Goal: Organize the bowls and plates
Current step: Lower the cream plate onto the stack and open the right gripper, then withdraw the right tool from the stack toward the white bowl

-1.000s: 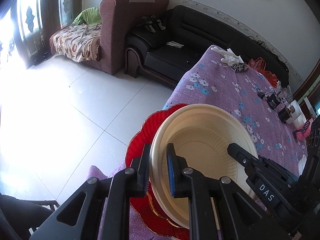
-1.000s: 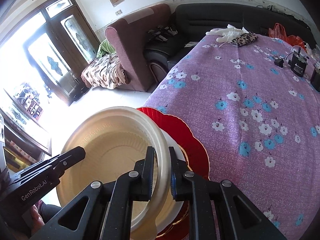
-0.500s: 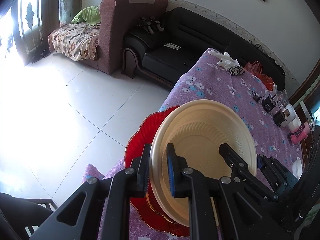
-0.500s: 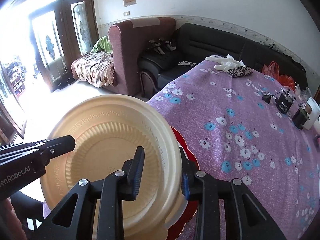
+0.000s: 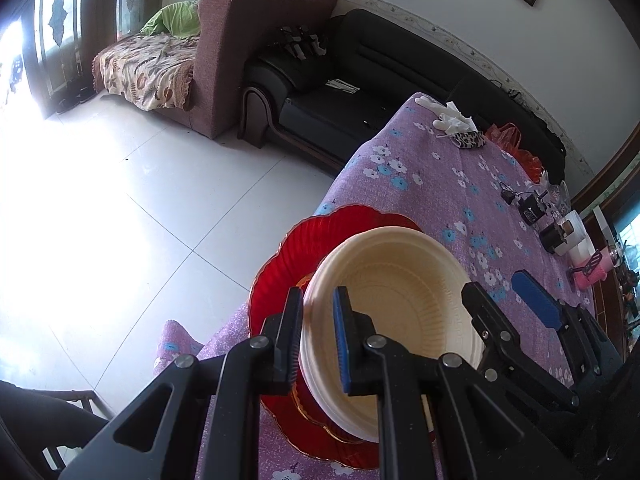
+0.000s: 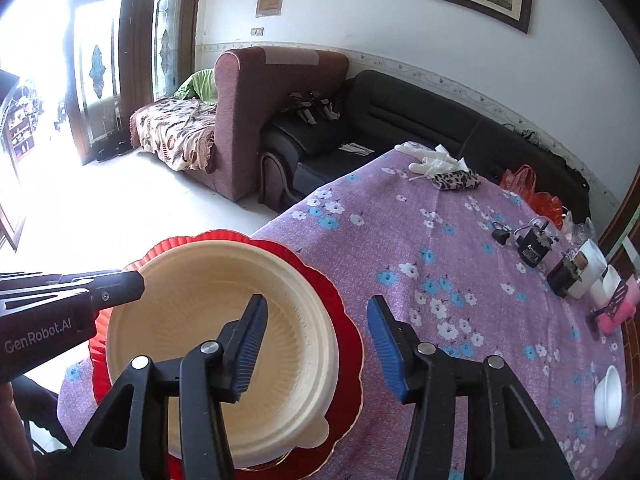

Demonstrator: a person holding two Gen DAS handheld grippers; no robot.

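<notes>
Cream bowl [image 6: 224,328] sits in red scalloped plate [image 5: 320,236] at table [image 6: 460,248] corner, bowl empty. Left gripper [image 5: 318,340] pinches bowl's near rim. Right gripper [image 6: 316,344] spread wide, one finger over bowl interior, gripping nothing. Small white bowl [image 6: 608,398] well apart.

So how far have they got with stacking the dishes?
Mostly stacked: the cream bowl sits on the red plate at the table's edge. In hand: the left gripper pinches the bowl's rim, while the right gripper is open. Left: a small white bowl sits apart near the far side.
</notes>
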